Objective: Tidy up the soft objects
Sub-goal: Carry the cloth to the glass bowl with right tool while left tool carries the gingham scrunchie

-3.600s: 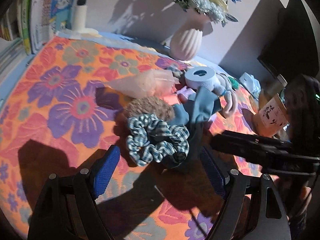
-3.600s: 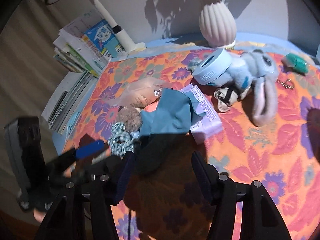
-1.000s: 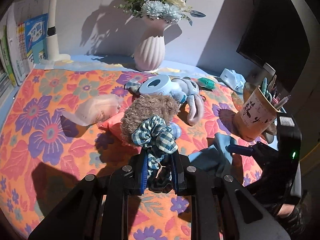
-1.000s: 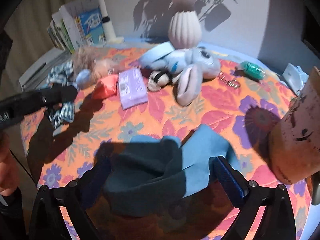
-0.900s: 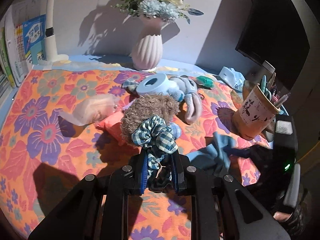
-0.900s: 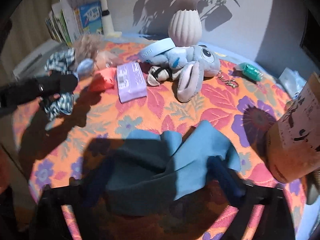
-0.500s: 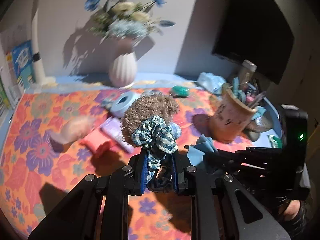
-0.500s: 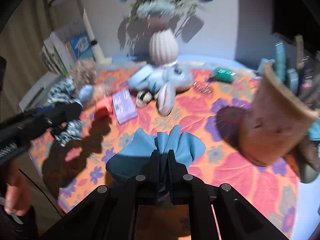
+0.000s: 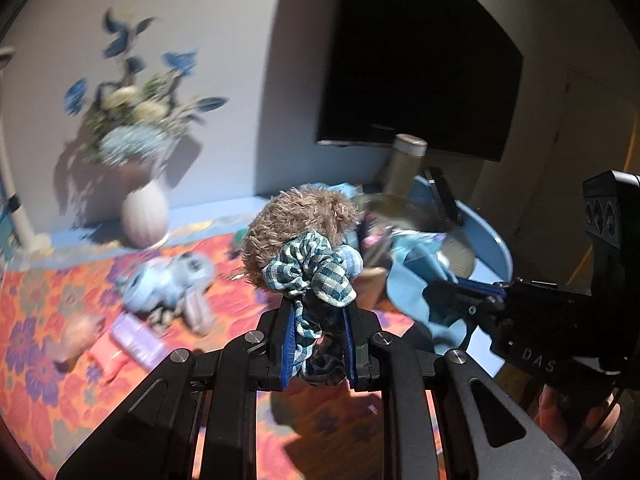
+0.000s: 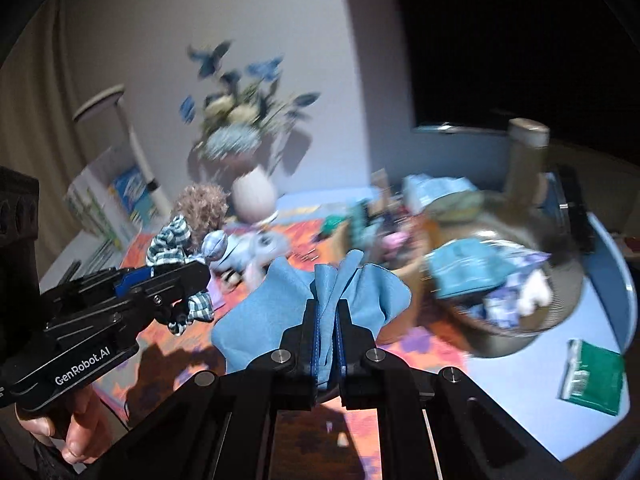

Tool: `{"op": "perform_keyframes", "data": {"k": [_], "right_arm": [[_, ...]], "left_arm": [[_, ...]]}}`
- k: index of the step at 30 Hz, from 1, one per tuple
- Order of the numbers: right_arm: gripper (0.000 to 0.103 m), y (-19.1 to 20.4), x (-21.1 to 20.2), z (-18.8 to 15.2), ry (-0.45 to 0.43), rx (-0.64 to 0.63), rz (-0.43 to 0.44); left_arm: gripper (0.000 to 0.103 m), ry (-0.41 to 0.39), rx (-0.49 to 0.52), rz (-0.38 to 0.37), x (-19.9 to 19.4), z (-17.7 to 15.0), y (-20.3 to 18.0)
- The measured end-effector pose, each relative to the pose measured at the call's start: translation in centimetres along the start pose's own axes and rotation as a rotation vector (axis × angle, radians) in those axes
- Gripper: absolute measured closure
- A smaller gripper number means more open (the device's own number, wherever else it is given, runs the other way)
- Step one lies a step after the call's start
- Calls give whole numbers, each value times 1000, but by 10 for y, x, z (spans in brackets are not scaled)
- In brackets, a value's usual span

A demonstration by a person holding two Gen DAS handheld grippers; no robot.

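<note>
Left wrist view: left gripper (image 9: 316,344) clamped on a checked green-and-white scrunchie (image 9: 310,272), blue pads pressing its lower loop, ruffled top standing above the fingers. Behind the scrunchie and seemingly carried with it, a fuzzy brown plush (image 9: 300,220) with a small blue patch at its right side. Below, an orange flowered tablecloth (image 9: 48,320) with a blue-grey plush bunny (image 9: 168,284), a lilac packet (image 9: 136,340) and a pink pouch (image 9: 106,356) lying on it, all blurred. At the back wall a ribbed pale vase (image 9: 144,216) holding blue and cream flowers. To the right, the right gripper (image 9: 444,296) seen side-on, jaws pinched on a blue cloth (image 9: 416,284) hanging off the table. Behind it, a round basket (image 9: 460,240), contents too blurred to name, and a dark screen (image 9: 420,60) above.

Right wrist view: right gripper (image 10: 328,320) closed tight on the blue cloth (image 10: 280,308), folds bunched between the pads and fanned out above and to both sides. Ahead on the right, the round basket (image 10: 532,320) tilted in blur, holding blue and patterned fabric pieces and something white. Beside it a tan cup (image 10: 400,264) with indistinct items inside. On the blue tabletop (image 10: 520,392), a green packet (image 10: 592,380). On the left, the left gripper (image 10: 176,276) holding the scrunchie (image 10: 172,240) with the brown plush (image 10: 202,204) behind it; a hand (image 10: 76,428) under its handle. Vase (image 10: 254,196) with flowers at the wall.
</note>
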State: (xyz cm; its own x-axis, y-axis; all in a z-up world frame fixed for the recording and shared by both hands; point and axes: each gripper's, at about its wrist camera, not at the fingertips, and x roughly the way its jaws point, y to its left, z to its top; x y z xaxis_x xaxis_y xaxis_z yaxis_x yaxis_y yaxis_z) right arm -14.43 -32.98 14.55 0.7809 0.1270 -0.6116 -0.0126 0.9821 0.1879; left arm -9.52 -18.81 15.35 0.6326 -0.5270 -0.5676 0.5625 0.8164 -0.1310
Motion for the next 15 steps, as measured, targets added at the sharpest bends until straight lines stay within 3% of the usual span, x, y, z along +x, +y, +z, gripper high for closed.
{"op": "perform_keyframes", "data": {"k": [10,15], "right_arm": [[96,-100,-50,23,-123,186,-118],[96,-133,-45,29,-139,247,-146]], "left_arm": [[87,-9,74,-98,37,50,-71],[87,11,90,-122,65,70,-96]]}}
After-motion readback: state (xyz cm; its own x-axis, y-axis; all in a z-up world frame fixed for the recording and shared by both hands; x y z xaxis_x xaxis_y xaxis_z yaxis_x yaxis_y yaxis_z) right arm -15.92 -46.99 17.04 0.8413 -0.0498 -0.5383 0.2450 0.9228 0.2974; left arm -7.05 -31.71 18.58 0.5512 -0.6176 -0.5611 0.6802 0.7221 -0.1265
